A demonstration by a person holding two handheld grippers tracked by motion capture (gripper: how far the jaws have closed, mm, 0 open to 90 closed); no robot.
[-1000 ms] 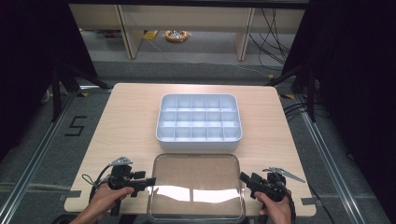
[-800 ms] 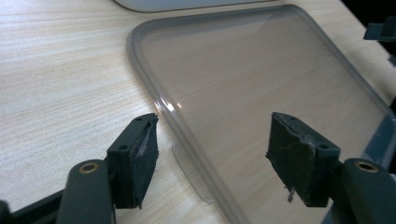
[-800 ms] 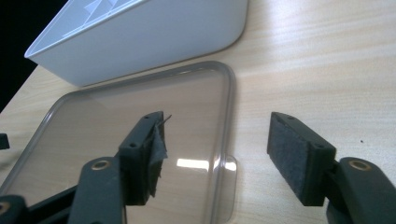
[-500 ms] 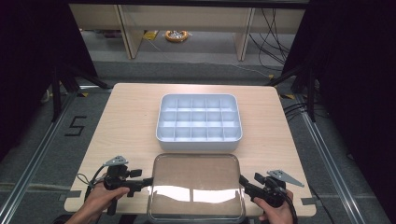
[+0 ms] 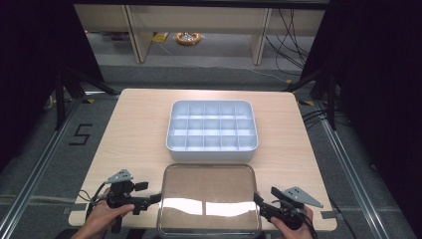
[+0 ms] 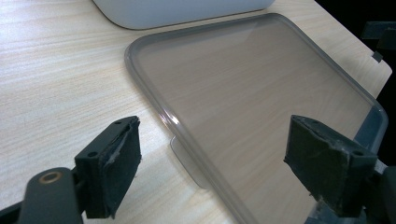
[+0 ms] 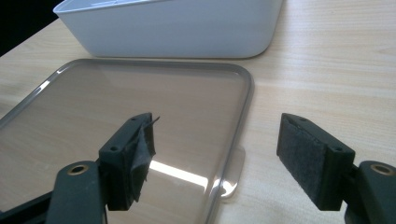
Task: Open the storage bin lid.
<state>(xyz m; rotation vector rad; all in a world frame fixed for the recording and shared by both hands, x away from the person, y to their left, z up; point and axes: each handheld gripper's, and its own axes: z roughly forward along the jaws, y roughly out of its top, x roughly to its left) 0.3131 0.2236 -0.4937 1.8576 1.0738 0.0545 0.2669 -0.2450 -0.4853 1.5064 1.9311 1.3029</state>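
A clear, grey-tinted plastic lid (image 5: pixel 209 199) lies flat on the wooden table near its front edge. A small tab (image 6: pixel 187 161) sticks out from its left rim and another tab (image 7: pixel 233 172) from its right rim. My left gripper (image 5: pixel 155 199) sits at the lid's left edge, my right gripper (image 5: pixel 258 201) at its right edge. Both pairs of jaws have just been opening and stand wide. In the left gripper view the left gripper (image 6: pixel 219 163) frames the lid (image 6: pixel 261 102) rim without touching it. In the right gripper view the right gripper (image 7: pixel 219 161) likewise straddles the lid (image 7: pixel 140 102) edge.
A white tray (image 5: pixel 212 149) divided into several empty compartments stands just behind the lid, mid-table; its side wall shows in the left gripper view (image 6: pixel 177 9) and the right gripper view (image 7: pixel 173 28). Bare wood lies to either side. The table's front edge runs just under my hands.
Both grippers' jaws now stand wider than a second ago, off the lid's side edges. The hands have barely shifted and the lid lies where it was.
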